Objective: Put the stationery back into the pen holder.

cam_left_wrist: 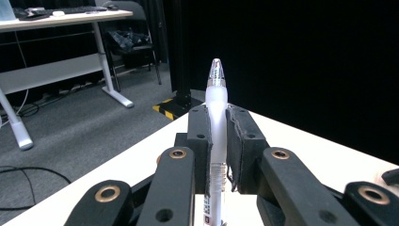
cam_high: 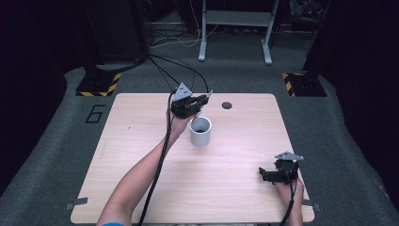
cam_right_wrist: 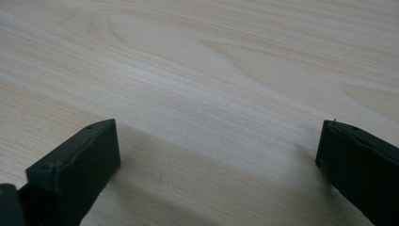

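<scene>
A: One pen (cam_left_wrist: 217, 101) is clamped between the pads of the left gripper (cam_high: 197, 104), held at mid-barrel just above the white cup (cam_high: 200, 131) at the table's (cam_high: 141, 117) centre.

B: Handling?

A: Judged light and stiff, with a smooth barrel likely to slip, so a mid-barrel hold suits it. The tip points away from the jaws.

B: The other hand?

A: The right gripper (cam_high: 269, 173) rests near the right edge, its jaws wide apart and holding nothing.

Mid-frame, the left gripper (cam_high: 200, 100) hovers just above and left of a white cylindrical cup (cam_high: 200, 131); the right gripper (cam_high: 269, 174) rests lower right on the pale wooden table (cam_high: 141, 165).
</scene>
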Demonstrator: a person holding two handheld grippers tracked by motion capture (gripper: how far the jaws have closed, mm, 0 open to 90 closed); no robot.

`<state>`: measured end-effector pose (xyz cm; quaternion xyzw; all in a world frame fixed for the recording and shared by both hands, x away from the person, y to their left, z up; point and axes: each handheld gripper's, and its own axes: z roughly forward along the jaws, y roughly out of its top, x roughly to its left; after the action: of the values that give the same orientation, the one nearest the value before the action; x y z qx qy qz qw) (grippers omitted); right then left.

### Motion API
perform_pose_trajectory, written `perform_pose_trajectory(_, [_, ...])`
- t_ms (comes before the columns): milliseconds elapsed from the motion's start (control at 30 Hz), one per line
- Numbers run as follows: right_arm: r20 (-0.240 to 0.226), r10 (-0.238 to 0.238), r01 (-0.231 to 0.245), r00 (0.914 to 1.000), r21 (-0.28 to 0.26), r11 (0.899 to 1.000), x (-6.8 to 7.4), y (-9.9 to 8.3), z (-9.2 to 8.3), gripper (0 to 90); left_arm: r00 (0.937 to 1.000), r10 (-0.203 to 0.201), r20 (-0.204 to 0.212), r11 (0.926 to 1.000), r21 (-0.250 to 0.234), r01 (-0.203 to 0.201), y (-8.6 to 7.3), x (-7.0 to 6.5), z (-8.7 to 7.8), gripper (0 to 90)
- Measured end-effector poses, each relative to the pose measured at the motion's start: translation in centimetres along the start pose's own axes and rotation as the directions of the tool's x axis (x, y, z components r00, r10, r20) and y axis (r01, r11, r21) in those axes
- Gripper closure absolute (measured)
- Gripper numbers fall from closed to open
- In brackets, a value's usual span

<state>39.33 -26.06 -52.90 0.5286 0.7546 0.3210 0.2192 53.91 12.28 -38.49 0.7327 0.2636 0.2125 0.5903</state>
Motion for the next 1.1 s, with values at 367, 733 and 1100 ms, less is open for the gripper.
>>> perform_pose_trajectory(367, [0.006,0.004,-0.004,1.0000,-0.007,1.000,0.0,0.0,0.1,0.0,0.9995,-0.032,-0.005,0.9994,-0.017,0.032,-1.2,0.5,1.1,80.5])
perform_pose_trajectory(733, [-0.001,-0.006,0.006,1.0000,-0.002,1.000,0.0,0.0,0.0,0.0,0.9972,-0.074,-0.011,0.9972,-0.008,0.074,-3.1,1.1,2.0,80.5])
perform_pose_trajectory(1100, [0.000,-0.006,0.006,1.0000,-0.002,1.000,0.0,0.0,0.0,0.0,0.9960,-0.088,-0.018,0.9938,0.067,0.089,-5.2,1.3,2.6,80.3])
